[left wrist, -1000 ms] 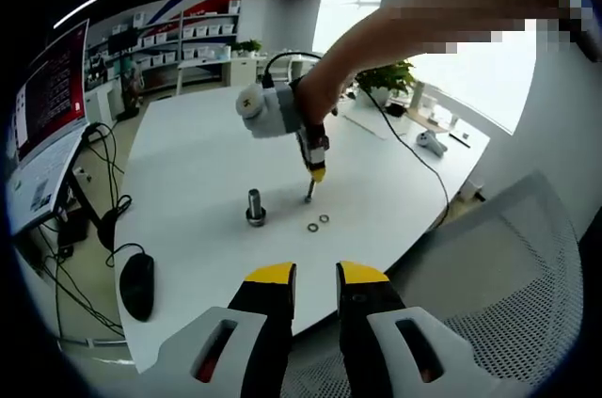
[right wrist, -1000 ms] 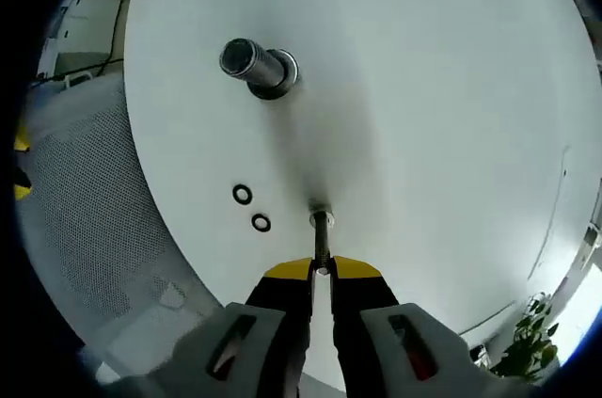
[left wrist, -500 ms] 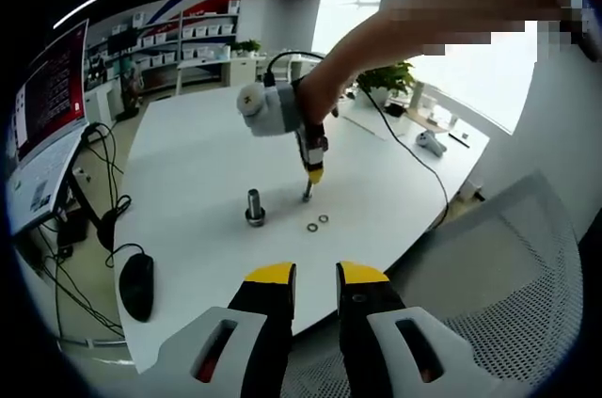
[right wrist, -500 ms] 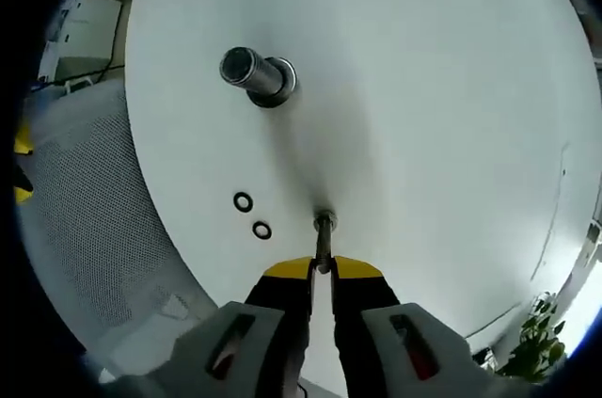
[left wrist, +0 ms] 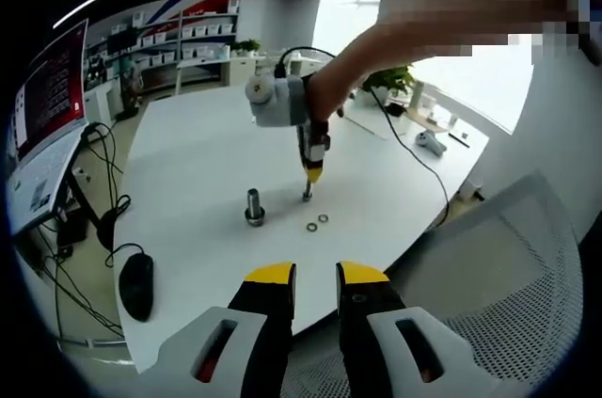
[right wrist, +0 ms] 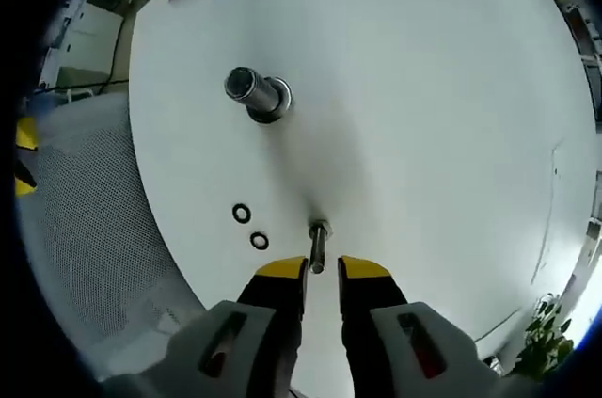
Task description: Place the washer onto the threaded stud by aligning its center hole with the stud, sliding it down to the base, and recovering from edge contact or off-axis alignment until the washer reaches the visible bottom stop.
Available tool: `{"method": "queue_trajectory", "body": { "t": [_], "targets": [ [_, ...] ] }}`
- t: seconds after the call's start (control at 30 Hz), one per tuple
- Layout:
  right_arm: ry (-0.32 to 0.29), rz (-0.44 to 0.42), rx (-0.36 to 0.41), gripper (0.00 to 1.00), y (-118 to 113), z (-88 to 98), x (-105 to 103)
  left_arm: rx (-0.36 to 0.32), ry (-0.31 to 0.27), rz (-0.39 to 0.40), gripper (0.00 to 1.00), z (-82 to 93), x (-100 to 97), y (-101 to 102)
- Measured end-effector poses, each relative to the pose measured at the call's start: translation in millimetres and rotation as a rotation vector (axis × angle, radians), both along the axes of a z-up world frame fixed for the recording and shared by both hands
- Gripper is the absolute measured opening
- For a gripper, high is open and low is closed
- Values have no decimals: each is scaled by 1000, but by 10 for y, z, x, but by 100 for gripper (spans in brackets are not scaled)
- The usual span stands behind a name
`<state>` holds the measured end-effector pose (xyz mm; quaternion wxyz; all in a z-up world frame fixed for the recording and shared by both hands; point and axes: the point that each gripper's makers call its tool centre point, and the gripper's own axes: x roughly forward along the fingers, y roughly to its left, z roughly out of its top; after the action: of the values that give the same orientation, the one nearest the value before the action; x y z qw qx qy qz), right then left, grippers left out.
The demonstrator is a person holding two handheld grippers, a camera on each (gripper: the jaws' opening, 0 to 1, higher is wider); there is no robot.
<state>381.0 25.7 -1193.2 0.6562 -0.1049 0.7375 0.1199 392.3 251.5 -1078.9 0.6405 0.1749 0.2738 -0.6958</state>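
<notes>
Near the front edge of the round white table (right wrist: pixel 451 87), the thin threaded stud (right wrist: pixel 318 246) stands upright on its base, just ahead of my right gripper (right wrist: pixel 323 271). My right jaws are parted, one yellow tip on each side of the stud, with a gap showing on both sides, so I hold nothing there. Two small washers (right wrist: pixel 250 227) lie flat on the table just beside the stud, close to each other and close to the table's edge. Further in toward the middle stands a thick metal post (right wrist: pixel 252 92) on a wider collar. My left gripper (left wrist: pixel 315 275) hangs off the table's front edge, jaws slightly apart and empty, above a grey mesh chair (left wrist: pixel 508 294). A black computer mouse (left wrist: pixel 137 285) lies near the table's left edge.
</notes>
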Motion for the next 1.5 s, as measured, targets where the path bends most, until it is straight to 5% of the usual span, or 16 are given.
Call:
{"method": "queue_trajectory", "body": {
  "t": [0.13,0.3,0.47,0.8,1.1,1.5],
  "targets": [
    [-51,16,4,19,24,44,67,1,2,-2,15,-2,-8,-2],
    [-186,63,-7,21,208,220,180,0,3,-5,15,15,-13,9],
    [-242,82,13,22,322,149,237,-1,4,-5,15,14,-8,10],
    [-260,82,71,23,689,-140,88,4,4,-9,15,25,-20,-3],
    [-255,16,89,23,731,-428,-63,10,3,-13,14,19,-21,8],
    [-284,9,27,19,728,-449,-95,7,0,2,14,14,0,5]
  ]
}}
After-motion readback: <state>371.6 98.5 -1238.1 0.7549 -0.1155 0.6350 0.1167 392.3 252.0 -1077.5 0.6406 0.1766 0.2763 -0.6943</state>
